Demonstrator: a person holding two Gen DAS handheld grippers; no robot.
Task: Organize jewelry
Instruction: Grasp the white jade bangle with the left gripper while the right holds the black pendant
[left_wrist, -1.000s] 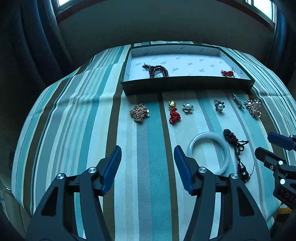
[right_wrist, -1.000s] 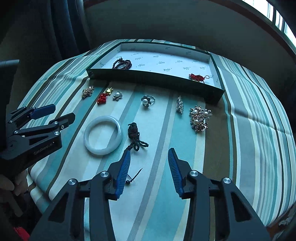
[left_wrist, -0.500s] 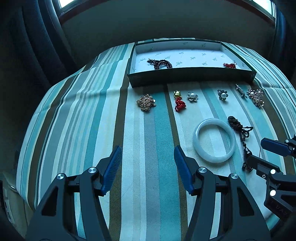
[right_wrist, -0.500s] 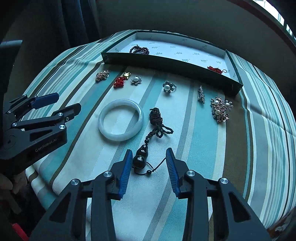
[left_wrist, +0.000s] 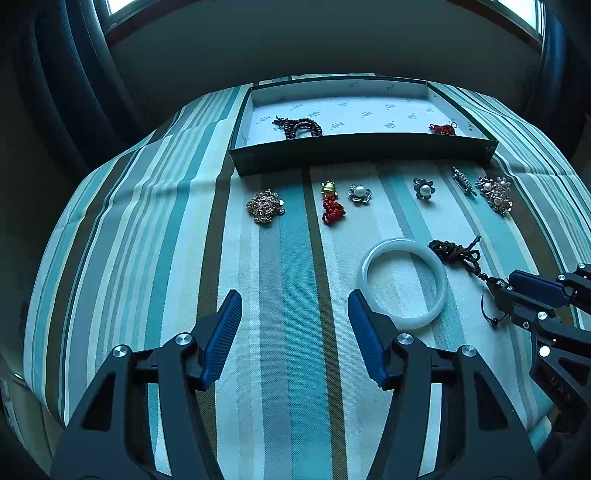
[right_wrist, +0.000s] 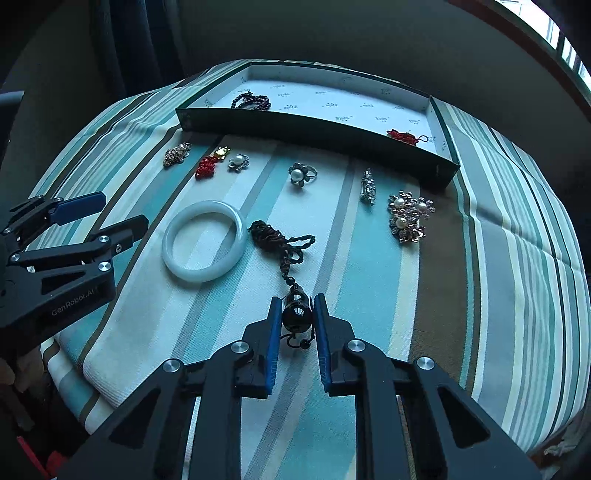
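Note:
A dark corded pendant (right_wrist: 280, 240) lies on the striped cloth, and its black bead (right_wrist: 297, 315) sits between the pads of my right gripper (right_wrist: 297, 302). The jaws are closing tight on the bead, and both pads press on it. The left wrist view shows that gripper (left_wrist: 500, 290) at the right edge, on the end of the cord. My left gripper (left_wrist: 293, 306) hangs open over bare cloth, left of a white bangle (left_wrist: 364, 271). The green box (left_wrist: 362, 147) at the back holds a dark bead bracelet (left_wrist: 299, 127) and a red knot (left_wrist: 442, 129).
In front of the box lie a gold chain (left_wrist: 264, 206), a red charm (left_wrist: 332, 210), a pearl flower (left_wrist: 359, 192), a pearl ring (left_wrist: 424, 189), a silver pin (left_wrist: 464, 181) and a pearl brooch (left_wrist: 496, 192). The cloth falls away at the near edge.
My right gripper drew in over the pendant's black bead and shut on it. The left gripper stayed open and hardly moved.

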